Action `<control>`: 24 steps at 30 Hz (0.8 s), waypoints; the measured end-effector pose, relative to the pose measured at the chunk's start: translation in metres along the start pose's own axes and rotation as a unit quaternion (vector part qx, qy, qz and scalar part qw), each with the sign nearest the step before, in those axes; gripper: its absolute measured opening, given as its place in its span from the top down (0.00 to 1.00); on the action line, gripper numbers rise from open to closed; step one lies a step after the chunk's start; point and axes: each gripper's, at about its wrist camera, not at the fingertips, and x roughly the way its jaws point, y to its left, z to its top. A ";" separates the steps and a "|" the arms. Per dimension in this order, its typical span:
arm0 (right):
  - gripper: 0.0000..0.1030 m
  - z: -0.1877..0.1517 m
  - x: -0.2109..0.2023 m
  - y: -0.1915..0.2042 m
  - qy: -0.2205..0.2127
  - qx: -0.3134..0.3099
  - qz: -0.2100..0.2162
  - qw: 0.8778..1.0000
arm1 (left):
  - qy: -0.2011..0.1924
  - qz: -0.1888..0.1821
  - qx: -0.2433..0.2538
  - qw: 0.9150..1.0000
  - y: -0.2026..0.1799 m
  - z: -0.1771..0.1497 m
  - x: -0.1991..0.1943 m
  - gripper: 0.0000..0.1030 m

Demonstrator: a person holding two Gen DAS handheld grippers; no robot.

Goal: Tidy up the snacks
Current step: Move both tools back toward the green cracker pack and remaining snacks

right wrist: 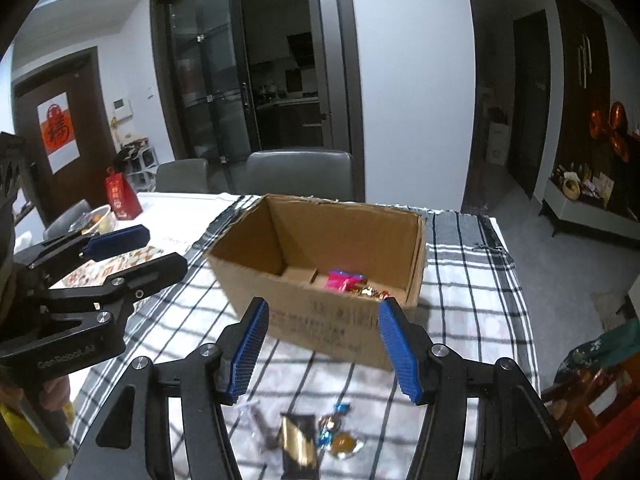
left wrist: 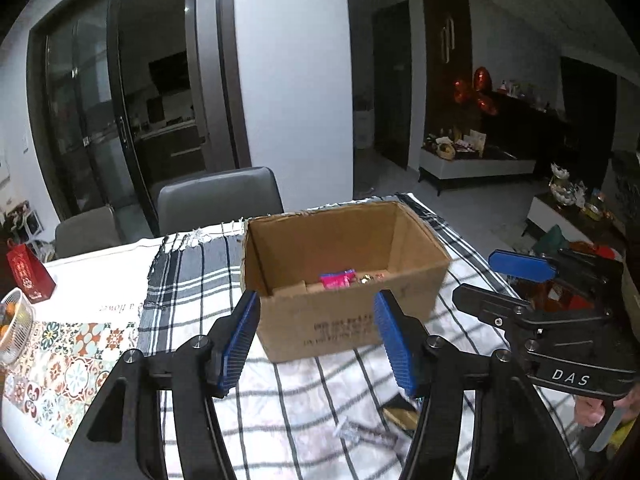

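An open cardboard box [left wrist: 340, 240] [right wrist: 340, 232] stands on the checked cloth [left wrist: 192, 280]. It holds a pink packet [left wrist: 338, 280] [right wrist: 342, 280] and some gold-wrapped candies [right wrist: 368, 292]. My left gripper [left wrist: 316, 295] is open just short of the box's near wall, with nothing between its blue pads. My right gripper [right wrist: 324, 303] is likewise open and empty in front of the box. Each gripper also shows from the side in the other view: the right gripper [left wrist: 474, 276] and the left gripper [right wrist: 165, 246]. Loose on the cloth below lie a black-and-gold packet [right wrist: 298, 436], a blue-wrapped candy [right wrist: 330, 424], an amber candy [right wrist: 346, 442] and a clear wrapper [right wrist: 256, 416].
A red gift bag [left wrist: 30, 276] [right wrist: 122, 196] and a wire basket of fruit [left wrist: 14, 320] sit at the table's left end. Two grey chairs [left wrist: 218, 196] stand behind the table. The table's right edge drops to the floor beside a wooden stool [right wrist: 592, 384].
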 end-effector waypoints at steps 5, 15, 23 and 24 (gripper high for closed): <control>0.44 -0.026 -0.023 0.013 -0.005 0.001 0.005 1.000 | -0.012 -0.003 0.038 0.999 -0.015 -0.033 -0.031 0.43; 0.44 -0.097 -0.042 0.034 0.037 0.009 0.015 0.999 | -0.007 -0.036 0.093 0.995 -0.035 -0.099 -0.063 0.43; 0.44 -0.145 -0.035 0.043 0.088 0.024 0.024 0.996 | 0.051 -0.096 0.103 0.989 -0.045 -0.142 -0.052 0.43; 0.44 -0.151 -0.033 0.042 0.097 0.028 0.025 0.995 | 0.056 -0.104 0.106 0.987 -0.047 -0.147 -0.051 0.43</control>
